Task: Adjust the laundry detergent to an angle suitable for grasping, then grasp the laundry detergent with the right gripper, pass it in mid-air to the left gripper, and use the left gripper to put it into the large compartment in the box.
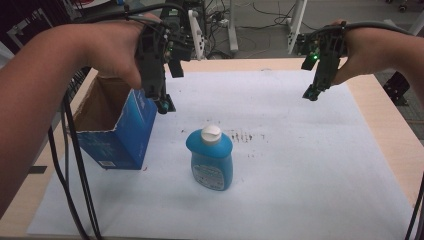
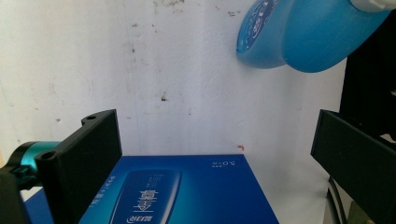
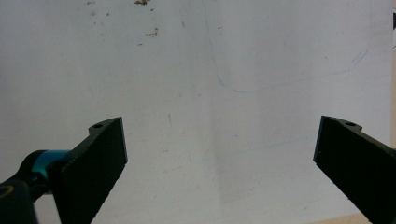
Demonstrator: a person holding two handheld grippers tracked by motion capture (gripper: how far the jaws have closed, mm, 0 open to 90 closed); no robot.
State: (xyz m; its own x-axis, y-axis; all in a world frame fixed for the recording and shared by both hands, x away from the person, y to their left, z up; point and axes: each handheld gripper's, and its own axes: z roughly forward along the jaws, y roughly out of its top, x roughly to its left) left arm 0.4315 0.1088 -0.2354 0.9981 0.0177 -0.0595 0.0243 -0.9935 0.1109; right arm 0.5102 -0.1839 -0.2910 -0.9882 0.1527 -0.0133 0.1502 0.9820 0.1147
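Blue carton (image 1: 117,125) sitting left of the blue bottle (image 1: 211,160), open top up, flaps spread, nothing visible inside from the high view. Left gripper (image 1: 162,102) hanging right over the carton's bottle-side edge, jaws wide apart, holding nothing; seen along those jaws, printed blue carton face (image 2: 182,191) directly underneath and bottle (image 2: 303,32) further out. Bottle itself standing upright on the white sheet (image 1: 300,165), white cap (image 1: 211,133) on, just beside the carton but not touching, a smear of brown specks behind it. Right gripper (image 1: 312,92) well off to the bottle's right and further back, also spread open and empty, just bare sheet (image 3: 210,116) between its jaws.

Looks like a bottle-into-carton job, not started yet. Risky bits, probably: rounded, slick-looking bottle, so a high pinch near the cap could let it swing or slip out. Carton looks light and empty too, so a nudge from the left gripper or the bottle catching a flap could tip or shove it. Might need bracing on the carton.
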